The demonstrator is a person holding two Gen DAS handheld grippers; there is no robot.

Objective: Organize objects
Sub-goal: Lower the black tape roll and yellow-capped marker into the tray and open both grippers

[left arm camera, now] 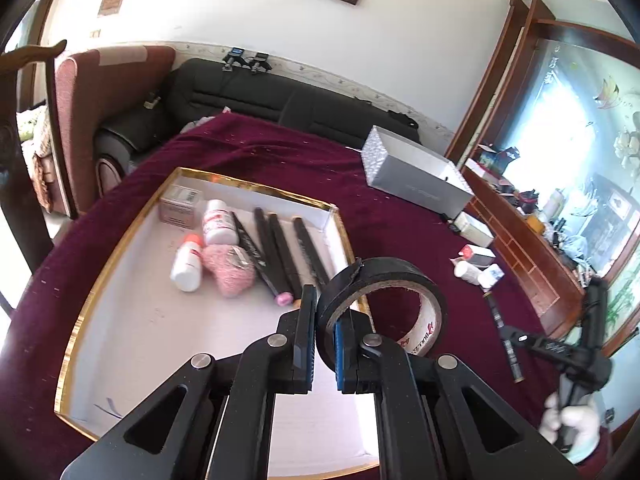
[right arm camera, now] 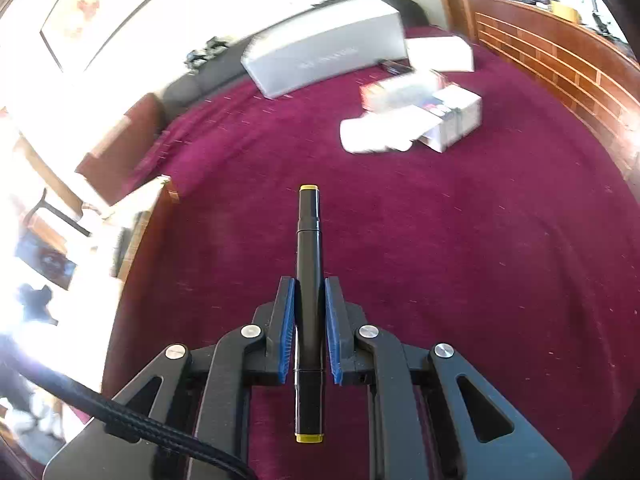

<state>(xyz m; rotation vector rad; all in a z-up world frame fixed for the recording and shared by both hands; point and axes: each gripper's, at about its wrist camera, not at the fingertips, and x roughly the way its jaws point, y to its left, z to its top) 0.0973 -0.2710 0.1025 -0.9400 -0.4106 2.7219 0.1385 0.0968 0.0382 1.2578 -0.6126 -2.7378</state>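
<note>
Gripping: left claw (left arm camera: 323, 332) pinches tape roll (left arm camera: 384, 300); right claw (right arm camera: 310, 320) clamps marker (right arm camera: 308, 280)

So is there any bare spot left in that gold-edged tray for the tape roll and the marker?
Yes. The near half of the tray, below the pink ball and white bottles, is bare. Its far end is crowded with markers and a small box. The red cloth beyond the held marker is also open up to the cluster of small boxes.
</note>
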